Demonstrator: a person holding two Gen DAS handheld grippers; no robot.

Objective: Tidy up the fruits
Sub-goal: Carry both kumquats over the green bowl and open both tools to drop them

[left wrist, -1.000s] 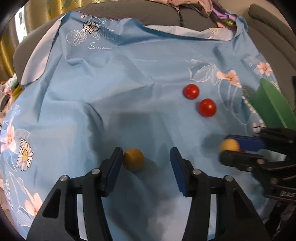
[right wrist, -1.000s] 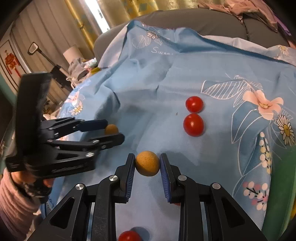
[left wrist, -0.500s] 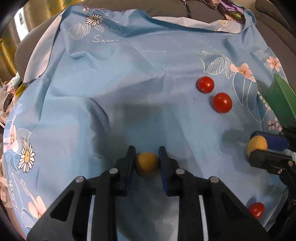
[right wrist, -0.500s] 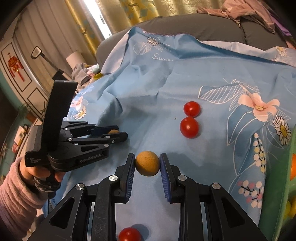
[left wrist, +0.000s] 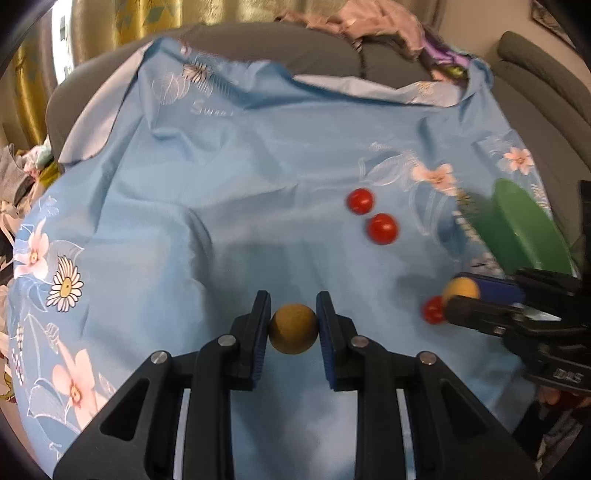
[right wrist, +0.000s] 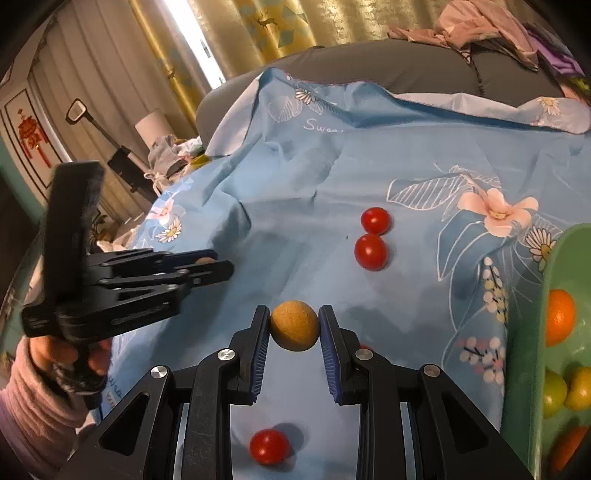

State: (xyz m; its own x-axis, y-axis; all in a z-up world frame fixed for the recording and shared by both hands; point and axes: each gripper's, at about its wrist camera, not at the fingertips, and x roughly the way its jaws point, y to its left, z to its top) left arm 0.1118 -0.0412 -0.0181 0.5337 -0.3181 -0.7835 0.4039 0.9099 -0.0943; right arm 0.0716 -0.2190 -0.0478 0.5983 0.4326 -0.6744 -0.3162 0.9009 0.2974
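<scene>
My left gripper (left wrist: 292, 325) is shut on a small tan-yellow round fruit (left wrist: 293, 329) and holds it above the blue floral cloth (left wrist: 221, 206). My right gripper (right wrist: 294, 328) is shut on a second tan-yellow round fruit (right wrist: 294, 331); it shows in the left wrist view (left wrist: 461, 295) too. Two cherry tomatoes (left wrist: 371, 216) lie side by side on the cloth, also seen in the right wrist view (right wrist: 372, 238). A third tomato (right wrist: 269, 446) lies under my right gripper. A green bowl (right wrist: 532, 354) at the right holds oranges and yellow-green fruits.
The cloth covers a grey sofa (left wrist: 325, 62) with crumpled clothes (left wrist: 369, 22) on its back. Curtains (right wrist: 258, 29) and a lamp (right wrist: 151, 125) stand behind. The green bowl's rim (left wrist: 524, 225) sits at the cloth's right edge.
My left gripper closed on the tan-yellow fruit and lifted it off the cloth. My right gripper kept its fruit and rose slightly toward the bowl side.
</scene>
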